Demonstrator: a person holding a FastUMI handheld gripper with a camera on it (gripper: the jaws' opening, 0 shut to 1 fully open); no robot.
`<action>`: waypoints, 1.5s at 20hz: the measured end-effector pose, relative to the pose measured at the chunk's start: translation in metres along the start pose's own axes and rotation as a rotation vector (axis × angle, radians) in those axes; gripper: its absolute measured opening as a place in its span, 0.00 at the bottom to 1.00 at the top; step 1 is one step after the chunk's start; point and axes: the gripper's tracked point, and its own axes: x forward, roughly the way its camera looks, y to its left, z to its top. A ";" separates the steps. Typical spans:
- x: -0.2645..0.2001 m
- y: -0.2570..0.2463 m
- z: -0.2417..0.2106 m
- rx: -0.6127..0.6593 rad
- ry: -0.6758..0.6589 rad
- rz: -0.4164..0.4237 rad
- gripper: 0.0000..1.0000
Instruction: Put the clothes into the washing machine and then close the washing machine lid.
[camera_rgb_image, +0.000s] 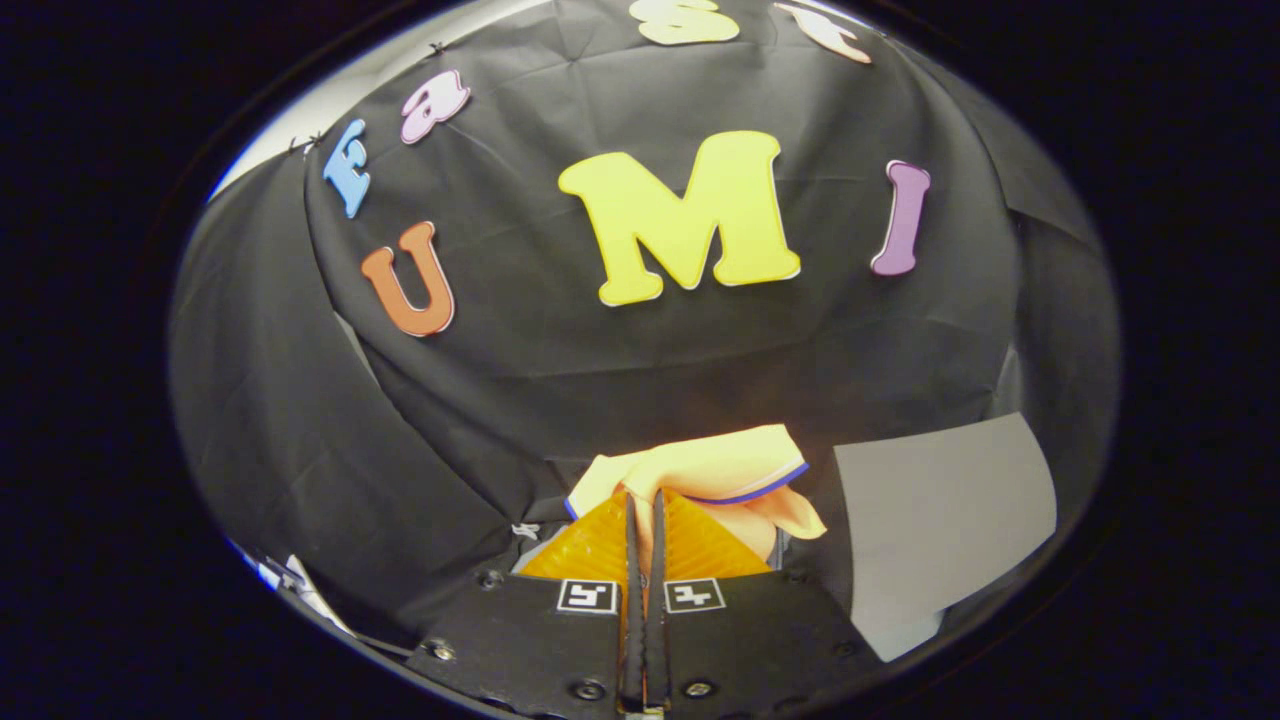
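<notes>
Tool (645, 525) pressed together, pinching yellow blue-edged cloth (710, 470) ahead of its fingers, grey sheet (940, 520) beside it.

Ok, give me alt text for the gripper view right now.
The gripper is shut on a yellow cloth with a blue edge, held up before the black booth wall. A grey sheet lies to the right.

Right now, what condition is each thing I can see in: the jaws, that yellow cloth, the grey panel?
Gripper: jaws nearly together, pinching the cloth between them.
Yellow cloth: crumpled, with a blue trim, held up at the jaws and bunching just beyond them.
Grey panel: flat and plain, beside the cloth, apart from it; whether it is the washer's lid cannot be told.
</notes>
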 end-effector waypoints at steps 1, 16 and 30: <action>0.005 0.003 -0.005 0.003 0.006 -0.003 0.04; 0.133 0.000 -0.115 0.023 0.232 -0.015 0.04; 0.213 -0.022 -0.198 -0.005 0.419 -0.063 0.04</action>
